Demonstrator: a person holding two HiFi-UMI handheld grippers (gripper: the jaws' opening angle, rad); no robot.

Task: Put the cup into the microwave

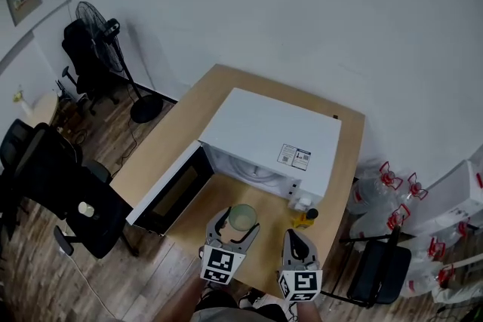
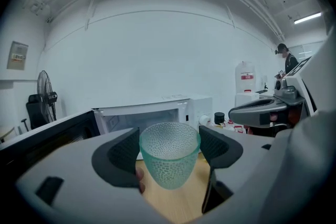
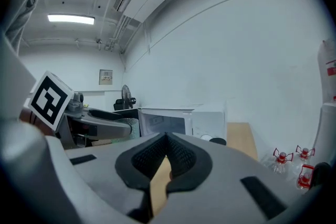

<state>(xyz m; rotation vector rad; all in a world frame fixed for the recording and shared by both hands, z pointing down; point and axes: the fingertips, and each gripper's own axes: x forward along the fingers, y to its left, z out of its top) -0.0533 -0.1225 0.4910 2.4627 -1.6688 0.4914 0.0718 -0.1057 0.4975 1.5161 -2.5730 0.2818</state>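
Hard to see into the microwave (image 1: 268, 143) from the head view: only a pale strip of cavity under the flat white top. Cut off below the microwave, at the picture's bottom edge: the person (image 1: 226, 307). Hidden from above by the left gripper (image 1: 238, 224): the lower half of the cup (image 1: 242, 217).

Clamped on the cup from both sides: the left fingers (image 2: 123, 157). Held upright just in front of the microwave's open mouth, over the pale wood tabletop (image 1: 343, 177). Swung out to the microwave's left: a door (image 1: 170, 192) with dark glass. At the microwave's front right corner, close to the right gripper (image 3: 167, 152): a small yellow bottle (image 1: 306, 217) with a dark cap. Pressed together on nothing: the right fingers (image 3: 152, 157).

Left of the microwave, on a wood-plank floor: a pedestal fan (image 1: 102, 23) and black office chairs (image 1: 90, 211). Right of the microwave: clear water jugs (image 1: 377, 192) with red handles, plus a dark folding chair (image 1: 377, 268).

Cup of translucent green, pebbled all over, tapering to a narrower base. Finger pads black and ribbed, set in smooth grey shells.
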